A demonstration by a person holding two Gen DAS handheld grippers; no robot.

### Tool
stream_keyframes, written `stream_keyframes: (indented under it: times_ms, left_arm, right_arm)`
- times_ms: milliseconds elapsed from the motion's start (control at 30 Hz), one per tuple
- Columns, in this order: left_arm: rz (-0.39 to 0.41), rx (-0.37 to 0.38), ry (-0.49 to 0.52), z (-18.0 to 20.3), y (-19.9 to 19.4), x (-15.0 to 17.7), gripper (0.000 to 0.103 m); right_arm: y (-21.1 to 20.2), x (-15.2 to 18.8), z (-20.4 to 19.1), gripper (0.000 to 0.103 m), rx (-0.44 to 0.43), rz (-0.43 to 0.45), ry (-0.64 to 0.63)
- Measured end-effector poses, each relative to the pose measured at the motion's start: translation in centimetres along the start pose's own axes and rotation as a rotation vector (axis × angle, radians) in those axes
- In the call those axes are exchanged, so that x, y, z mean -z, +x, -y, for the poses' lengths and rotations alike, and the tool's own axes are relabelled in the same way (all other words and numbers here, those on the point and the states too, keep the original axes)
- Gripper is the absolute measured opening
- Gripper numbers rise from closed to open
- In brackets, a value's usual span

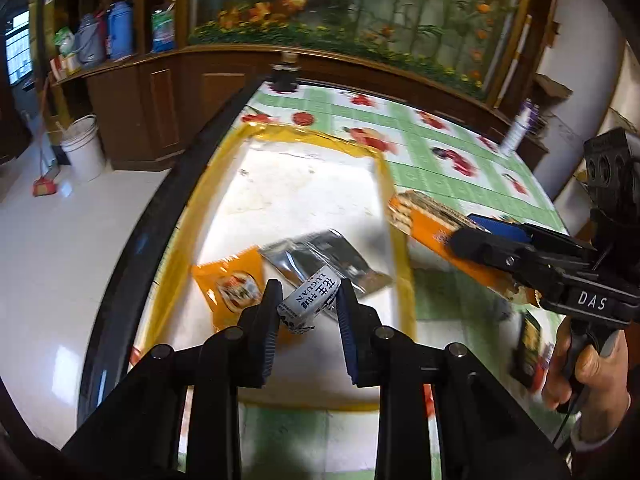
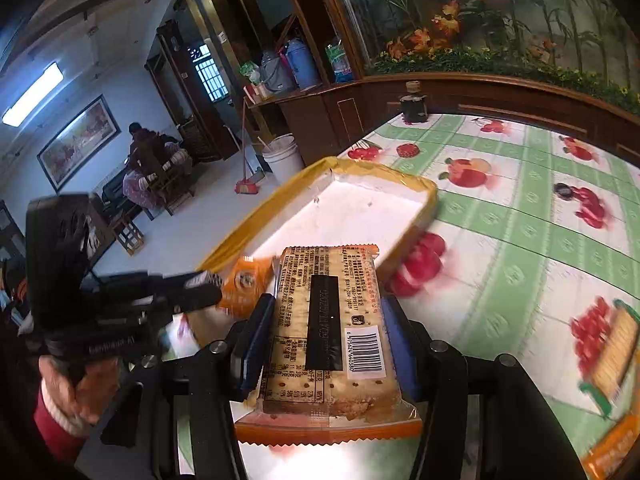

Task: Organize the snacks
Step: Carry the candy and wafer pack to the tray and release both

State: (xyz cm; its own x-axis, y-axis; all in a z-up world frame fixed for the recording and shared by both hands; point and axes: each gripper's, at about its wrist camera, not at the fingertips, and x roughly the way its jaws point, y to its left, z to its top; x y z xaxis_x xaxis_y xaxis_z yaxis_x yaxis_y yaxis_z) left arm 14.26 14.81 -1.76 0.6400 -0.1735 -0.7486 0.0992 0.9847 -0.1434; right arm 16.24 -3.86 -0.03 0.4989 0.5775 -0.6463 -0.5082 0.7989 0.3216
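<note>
Clamped between the pads of the left hand-held gripper (image 1: 308, 304) is a small white candy (image 1: 310, 300), its long axis slanting across the gap and its printed end pointing away toward the tray (image 1: 400, 248). That yellow-rimmed tray lies directly below and ahead of this hand, already carrying an orange packet (image 1: 232, 284) and a silver packet (image 1: 320, 260), so the candy seems to need only a lowering and a release. The right hand-held gripper (image 2: 320, 336) is clenched across the width of a cracker pack (image 2: 328, 320), whose long axis runs straight ahead toward the tray's near right rim; it hangs over the fruit-patterned tabletop (image 2: 520, 240), just short of the tray, so the left hand is nearer.
</note>
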Motion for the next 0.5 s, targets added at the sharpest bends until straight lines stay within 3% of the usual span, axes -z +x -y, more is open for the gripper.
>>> stream_keyframes:
  times_ms: [100, 267, 367, 500]
  left_arm:
    - [-0.005, -0.035, -0.031, -0.8, 2.2, -1.8, 0.025]
    - [-0.073, -0.075, -0.086, -2.2, 6.2, -3.6, 0.025]
    - [-0.122, -0.106, -0.101, -2.7, 7.8, -3.7, 0.025]
    - [-0.166, -0.132, -0.115, -3.1, 8.6, -3.2, 0.028]
  right_arm:
    - [3.4, -2.4, 0.0, 0.054, 0.009, 0.001, 0.03]
    - [10.5, -5.3, 0.2, 0.055, 0.055, -0.068, 0.034]
    - [13.8, -5.8, 1.0, 0.055, 0.084, -0.113, 0.038]
    - [15.2, -5.8, 1.1, 0.056, 0.108, -0.131, 0.019]
